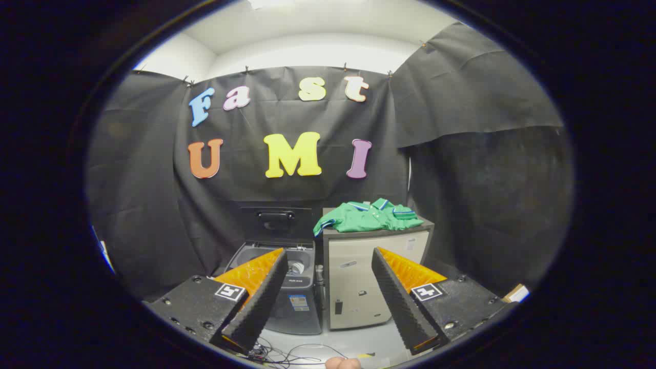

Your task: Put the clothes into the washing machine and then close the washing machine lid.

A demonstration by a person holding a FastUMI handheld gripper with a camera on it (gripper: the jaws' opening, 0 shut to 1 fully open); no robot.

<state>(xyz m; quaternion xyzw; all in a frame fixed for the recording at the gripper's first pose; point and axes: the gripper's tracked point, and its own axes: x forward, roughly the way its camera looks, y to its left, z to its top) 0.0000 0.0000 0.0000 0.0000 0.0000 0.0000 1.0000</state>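
Observation:
A green shirt with striped collar (368,216) lies crumpled on top of a small beige cabinet (359,279). Left of the cabinet stands a dark grey top-loading washing machine (292,302) with its lid (275,220) raised upright against the back cloth, so the drum opening shows. My gripper (328,259) is open, its two black and orange fingers spread wide, with nothing between them. It is well short of both the machine and the shirt, which sit beyond the fingertips.
Black cloth walls close in the booth at the back and on both sides. Thin cables (287,353) lie on the pale floor near me. A person's fingertip (342,363) shows below the fingers. A small cardboard item (515,293) sits low on the right.

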